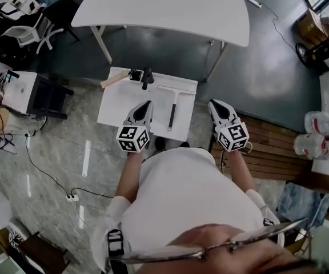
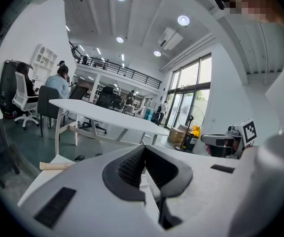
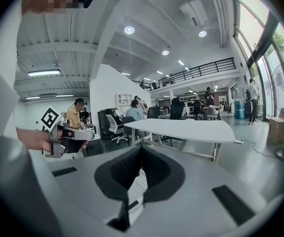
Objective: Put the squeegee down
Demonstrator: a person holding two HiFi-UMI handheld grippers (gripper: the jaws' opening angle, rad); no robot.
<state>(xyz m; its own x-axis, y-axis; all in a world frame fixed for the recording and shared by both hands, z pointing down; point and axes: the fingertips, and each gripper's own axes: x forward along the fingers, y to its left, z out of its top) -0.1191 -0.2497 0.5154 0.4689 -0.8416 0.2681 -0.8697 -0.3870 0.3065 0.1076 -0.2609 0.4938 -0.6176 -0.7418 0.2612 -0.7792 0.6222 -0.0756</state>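
Observation:
The squeegee (image 1: 172,108), with a pale crossbar and a dark handle, lies flat on the small white table (image 1: 114,107); nothing holds it. My left gripper (image 1: 148,103) hovers over the table just left of the handle, its jaws shut and empty. Out past the table's right edge, my right gripper (image 1: 212,102) is also shut with nothing in it. In the left gripper view the pads (image 2: 132,164) meet at the tip and the right gripper (image 2: 222,143) shows at the right. The right gripper view shows its pads (image 3: 124,169) together and the left gripper (image 3: 69,136) at the left.
A wooden-handled tool (image 1: 113,80) and some black items (image 1: 142,76) lie at the small table's far edge. A large white table (image 1: 170,7) stands beyond. Wooden slats (image 1: 273,147) cover the floor at the right; cables (image 1: 44,170) run at the left.

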